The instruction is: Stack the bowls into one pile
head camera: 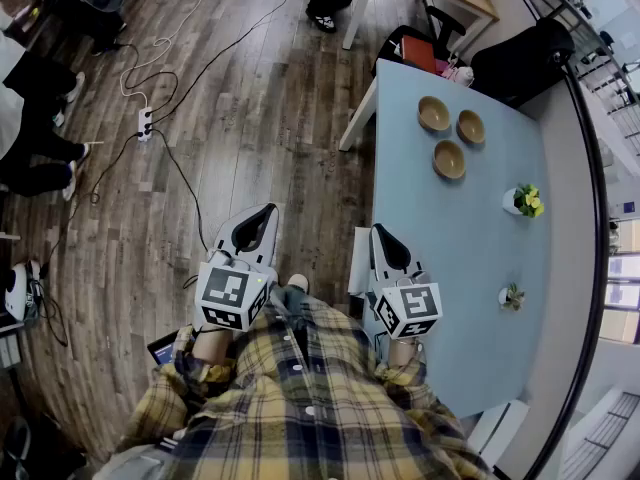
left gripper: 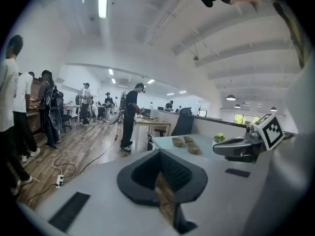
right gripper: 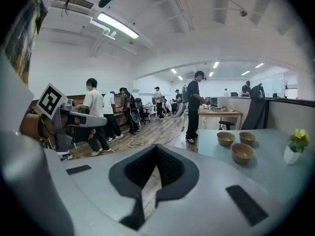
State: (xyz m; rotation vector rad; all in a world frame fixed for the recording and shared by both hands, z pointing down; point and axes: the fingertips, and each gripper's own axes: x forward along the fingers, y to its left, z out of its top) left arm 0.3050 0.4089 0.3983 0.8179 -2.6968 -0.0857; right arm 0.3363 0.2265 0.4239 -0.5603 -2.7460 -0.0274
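Ahead, three unstacked bowls point(head camera: 449, 159) cluster at the far end of the surface point(head camera: 470, 268); the right claw point(head camera: 385, 234), closed and empty at the surface's near edge, lies closer than the equally closed left claw point(head camera: 261, 212), off the surface's side.

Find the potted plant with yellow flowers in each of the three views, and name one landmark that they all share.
Head view: potted plant in the right half, below and right of the bowls.
Left gripper view: potted plant right of centre, just right of the bowls.
Right gripper view: potted plant at the right edge, right of the bowls.
Shared landmark: the three unstacked bowls on the blue table.
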